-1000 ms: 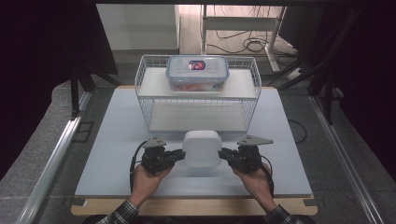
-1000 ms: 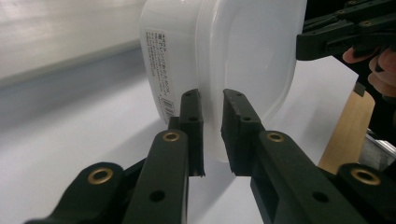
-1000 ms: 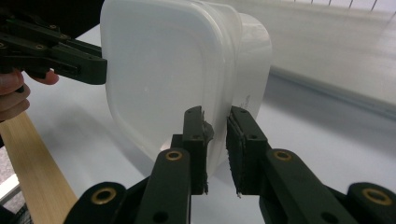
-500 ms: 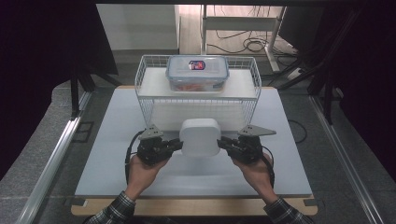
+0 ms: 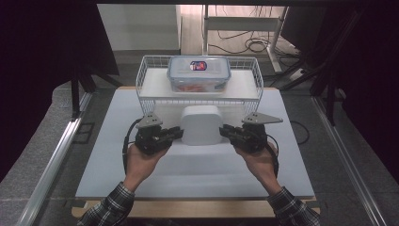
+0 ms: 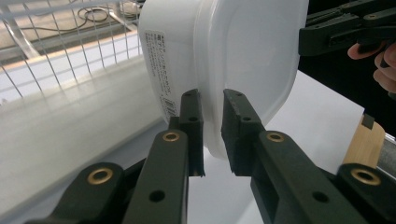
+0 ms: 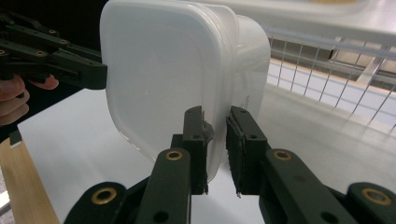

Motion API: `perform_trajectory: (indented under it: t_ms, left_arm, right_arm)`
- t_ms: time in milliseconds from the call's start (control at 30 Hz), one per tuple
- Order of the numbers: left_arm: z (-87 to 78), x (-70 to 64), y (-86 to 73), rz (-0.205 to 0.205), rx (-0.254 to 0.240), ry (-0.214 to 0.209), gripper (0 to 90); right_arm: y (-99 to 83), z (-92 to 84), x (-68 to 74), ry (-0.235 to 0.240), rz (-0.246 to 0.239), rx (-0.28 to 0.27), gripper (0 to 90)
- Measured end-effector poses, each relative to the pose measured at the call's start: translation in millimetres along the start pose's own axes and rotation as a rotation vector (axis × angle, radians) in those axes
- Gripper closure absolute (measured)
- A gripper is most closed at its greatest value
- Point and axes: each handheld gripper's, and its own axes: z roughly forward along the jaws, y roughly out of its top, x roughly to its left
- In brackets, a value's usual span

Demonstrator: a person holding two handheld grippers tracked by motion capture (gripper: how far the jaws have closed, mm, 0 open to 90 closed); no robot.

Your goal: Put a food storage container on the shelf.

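White table (image 5: 141,174); wire rack (image 5: 150,80) just behind held tub (image 5: 201,125).

White tub (image 5: 202,125), milky and half see-through, with a small printed label and barcode on its side. Black jaws on the left gripper (image 5: 175,133) and the right gripper (image 5: 227,131), brass-coloured rivets along them, grey plates on top. Plaid sleeves (image 5: 109,209), dark with pale lines. White table top (image 5: 141,165) with a light wood edge. White wire basket (image 5: 149,80); on it a clear box (image 5: 199,74) with a blue-rimmed lid, a red-and-dark sticker and something reddish inside.
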Motion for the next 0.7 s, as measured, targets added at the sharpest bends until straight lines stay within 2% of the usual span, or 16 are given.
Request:
perform_trajectory:
  t_ms: [300, 333, 567, 700]
  left_arm:
    - [-8.3, 1.4, 26.7, 0.032, -0.024, 0.021, 79.7]
    - [-9.2, 1.6, 29.4, 0.033, -0.027, 0.023, 79.7]
    - [-15.2, 4.0, 46.1, 0.039, -0.05, 0.029, 79.7]
    - [-18.7, 4.9, 56.0, 0.048, -0.058, 0.037, 79.8]
  right_arm:
    - [21.4, -2.6, -2.7, -0.004, -0.009, -0.029, 77.8]
    - [28.3, -3.7, -2.6, -0.007, -0.014, -0.038, 77.8]
    - [44.9, -5.8, -3.4, -0.017, -0.028, -0.051, 77.7]
    - [56.9, -5.9, -6.3, -0.011, -0.022, -0.067, 77.6]
